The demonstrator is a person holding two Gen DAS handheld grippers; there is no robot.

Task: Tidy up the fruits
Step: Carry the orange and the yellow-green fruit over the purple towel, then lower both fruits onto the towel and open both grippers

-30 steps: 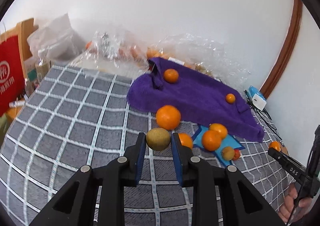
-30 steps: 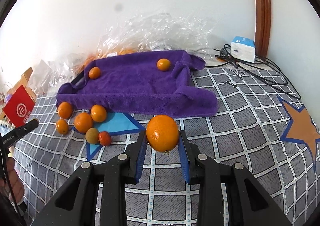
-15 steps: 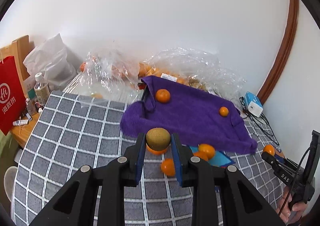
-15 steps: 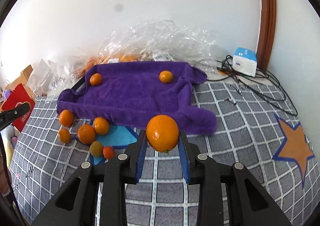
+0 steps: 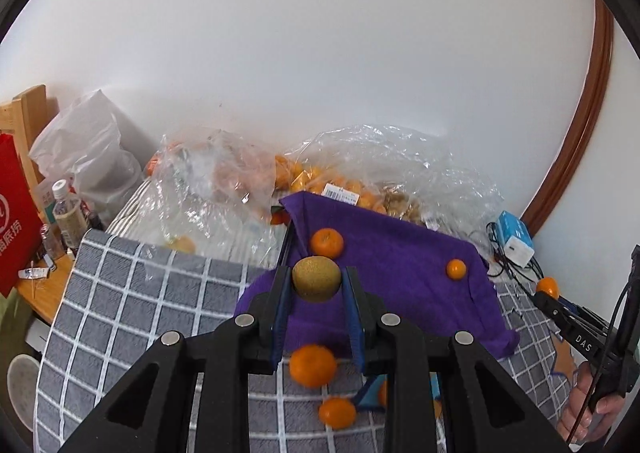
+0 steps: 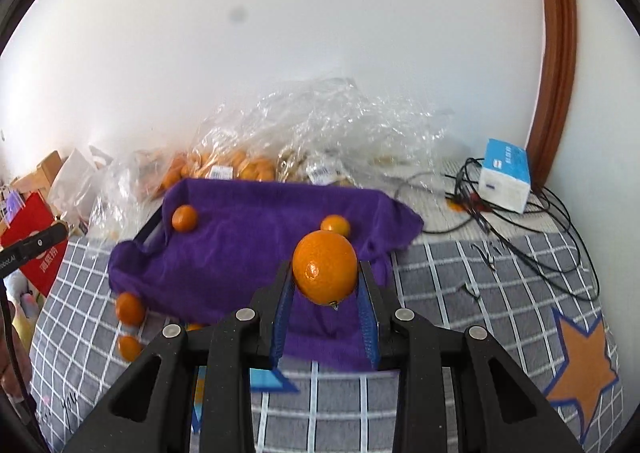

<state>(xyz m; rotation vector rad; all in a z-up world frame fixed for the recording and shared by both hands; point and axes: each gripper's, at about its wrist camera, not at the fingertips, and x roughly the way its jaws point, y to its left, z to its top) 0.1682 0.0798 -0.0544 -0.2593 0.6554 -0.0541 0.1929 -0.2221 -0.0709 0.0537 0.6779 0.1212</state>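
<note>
Grey checked blanket (image 5: 140, 293) under everything, purple towel (image 6: 240, 237) on it. Left tongs (image 5: 316, 285) pinch a kiwi (image 5: 316, 279) above the towel's near edge. Right tongs (image 6: 325, 279) pinch an orange (image 6: 325, 272) over the towel too.

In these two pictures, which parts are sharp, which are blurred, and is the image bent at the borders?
Left wrist view: kiwi sharp in the left gripper; the loose orange below is smeared; door frame curves. Right wrist view: orange sharp in the right gripper; purple towel soft with blur; dark corners in both.
</note>
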